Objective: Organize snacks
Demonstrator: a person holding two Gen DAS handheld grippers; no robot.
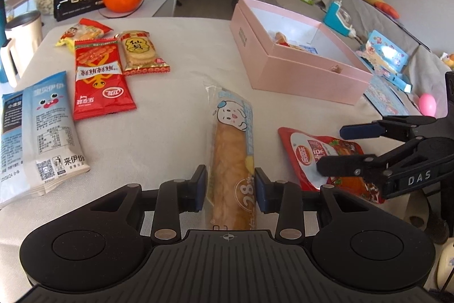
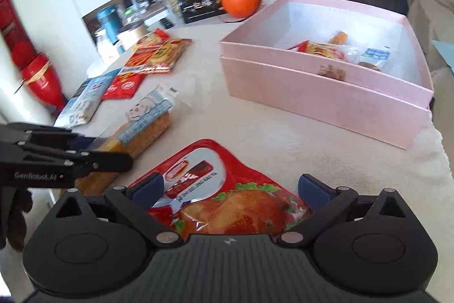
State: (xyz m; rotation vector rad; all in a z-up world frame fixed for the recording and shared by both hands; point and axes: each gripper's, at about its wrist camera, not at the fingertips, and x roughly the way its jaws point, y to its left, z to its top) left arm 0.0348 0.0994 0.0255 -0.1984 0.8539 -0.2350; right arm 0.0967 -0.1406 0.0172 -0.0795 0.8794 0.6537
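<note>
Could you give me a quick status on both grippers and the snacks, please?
Left gripper astride bread stick, grip unclear. Right gripper open over red pouch. Pink box open, part filled. Path to box clear.

Snack packets loose on desk [image 1: 170,110]: six, namely red [image 1: 99,81] two, blue-white [image 1: 42,132] one, rice-cracker [image 1: 142,53] one, yellow-red [image 1: 82,31] one, bread stick [image 1: 231,161] one. Pink box [image 1: 298,73]: one. Tongs: two.
</note>
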